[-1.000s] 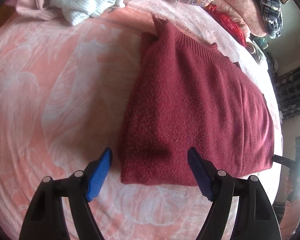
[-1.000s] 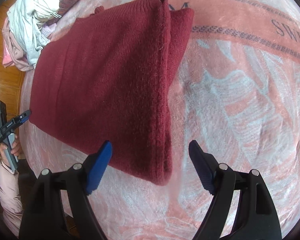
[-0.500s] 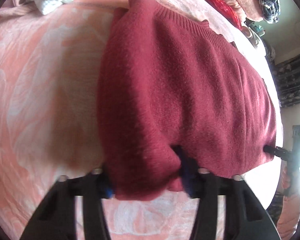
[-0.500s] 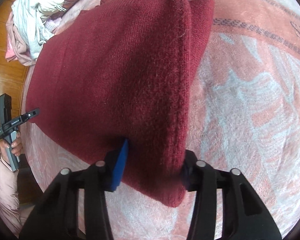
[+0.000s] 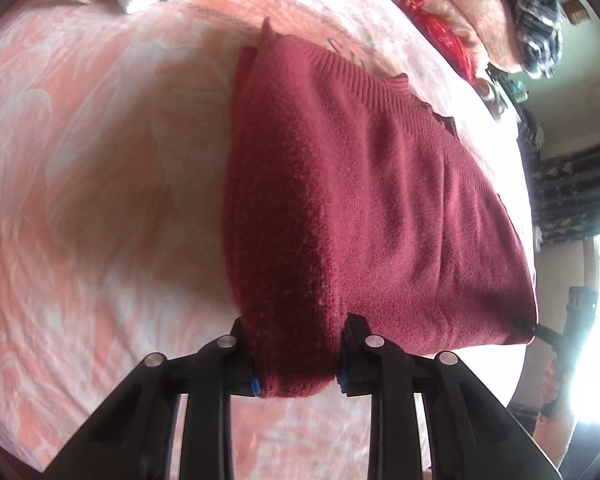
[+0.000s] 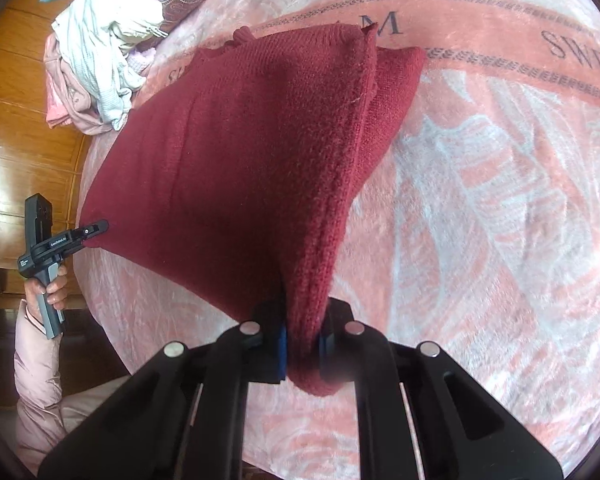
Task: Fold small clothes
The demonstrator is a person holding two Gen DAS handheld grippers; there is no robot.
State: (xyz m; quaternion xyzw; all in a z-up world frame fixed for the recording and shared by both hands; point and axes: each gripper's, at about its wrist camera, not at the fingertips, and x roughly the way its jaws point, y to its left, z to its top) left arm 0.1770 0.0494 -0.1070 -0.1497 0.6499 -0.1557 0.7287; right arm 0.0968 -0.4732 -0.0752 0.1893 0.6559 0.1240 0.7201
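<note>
Maroon knitted sweater (image 5: 360,200), folded, lies on the pink floral fleece blanket (image 5: 100,160) covering the bed. Left claw (image 5: 298,354) has just been closing and clamps one near corner; right claw (image 6: 303,346) pinches the other. Heap of pale clothes (image 6: 100,52) sits beyond the sweater's far edge, apart from it.

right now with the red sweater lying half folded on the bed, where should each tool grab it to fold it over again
Best at the two near corners of the maroon sweater, coming steeply from above at the near hem. The left tool and right tool have just been closing and now pinch those stacked corners. The layers bunch thick there, so one pinch takes all plies, and the far ribbed edge stays resting on the pink blanket as a hinge.
</note>
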